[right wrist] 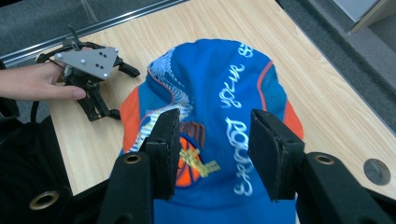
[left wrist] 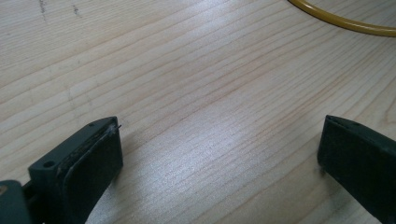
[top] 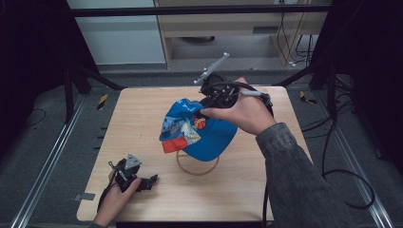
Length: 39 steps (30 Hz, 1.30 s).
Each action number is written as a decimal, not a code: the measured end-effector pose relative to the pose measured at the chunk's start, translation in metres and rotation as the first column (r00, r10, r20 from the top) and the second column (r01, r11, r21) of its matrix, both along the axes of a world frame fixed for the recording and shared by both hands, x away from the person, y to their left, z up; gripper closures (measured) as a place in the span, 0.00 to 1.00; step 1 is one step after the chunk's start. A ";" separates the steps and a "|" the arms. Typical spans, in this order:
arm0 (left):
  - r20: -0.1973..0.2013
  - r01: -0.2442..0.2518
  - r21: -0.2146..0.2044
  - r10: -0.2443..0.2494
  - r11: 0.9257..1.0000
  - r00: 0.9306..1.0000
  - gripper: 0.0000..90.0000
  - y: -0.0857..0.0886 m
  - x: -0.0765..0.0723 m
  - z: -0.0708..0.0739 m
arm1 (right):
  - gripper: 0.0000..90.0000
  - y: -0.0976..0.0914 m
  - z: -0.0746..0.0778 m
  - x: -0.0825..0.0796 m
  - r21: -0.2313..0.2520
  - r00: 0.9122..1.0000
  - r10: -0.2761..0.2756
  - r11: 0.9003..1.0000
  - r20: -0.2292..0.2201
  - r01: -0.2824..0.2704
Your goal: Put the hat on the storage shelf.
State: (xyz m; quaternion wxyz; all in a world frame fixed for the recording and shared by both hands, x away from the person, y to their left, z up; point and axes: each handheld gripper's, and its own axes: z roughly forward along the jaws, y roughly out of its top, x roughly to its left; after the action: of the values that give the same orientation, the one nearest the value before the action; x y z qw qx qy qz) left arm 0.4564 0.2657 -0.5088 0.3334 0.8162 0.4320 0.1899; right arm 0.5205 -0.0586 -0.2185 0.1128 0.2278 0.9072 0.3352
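Holding the blue cap [top: 199, 129] with my right gripper [right wrist: 215, 140], jaws half-closed on fabric; it may slip. Left gripper [left wrist: 219, 158] gapes wide, empty.

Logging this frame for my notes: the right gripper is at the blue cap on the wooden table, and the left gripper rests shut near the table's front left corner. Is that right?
Not quite. The left gripper is open, not shut: the left gripper view shows its jaws wide apart over bare table. The rest holds: the right gripper is at the blue cap, and the left rests near the front left corner.
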 end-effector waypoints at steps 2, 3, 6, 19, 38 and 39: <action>0.000 -0.001 0.001 0.001 1.000 1.000 0.00 0.000 0.000 0.000 | 0.60 -0.009 0.001 -0.001 0.011 1.000 -0.017 1.000 0.006 0.017; 0.002 -0.002 -0.003 0.002 1.000 1.000 0.00 0.000 0.000 0.000 | 0.60 -0.012 0.001 -0.001 0.014 1.000 -0.024 1.000 0.008 0.024; 0.000 -0.001 -0.002 0.001 1.000 1.000 0.00 0.000 0.000 0.000 | 0.60 -0.019 0.002 -0.002 0.022 0.999 -0.034 0.999 0.010 0.034; 0.001 -0.002 -0.003 0.002 1.000 1.000 0.00 0.000 0.000 0.000 | 0.57 -0.056 0.001 -0.007 0.057 0.995 -0.102 0.993 0.022 0.100; 0.003 0.000 -0.002 0.000 1.000 1.000 0.00 0.000 0.000 0.000 | 0.14 -0.095 -0.013 -0.019 0.106 0.973 -0.209 0.974 0.095 0.199; 0.003 0.000 -0.001 0.000 1.000 1.000 0.00 0.000 0.000 0.000 | 0.12 -0.099 -0.016 -0.022 0.109 0.971 -0.211 0.974 0.111 0.200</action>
State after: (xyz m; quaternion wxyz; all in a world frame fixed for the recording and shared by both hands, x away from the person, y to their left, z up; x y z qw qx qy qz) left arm 0.4564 0.2657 -0.5091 0.3345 0.8158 0.4316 0.1908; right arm 0.4983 -0.1575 -0.2348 0.1908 0.3049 0.8528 0.3786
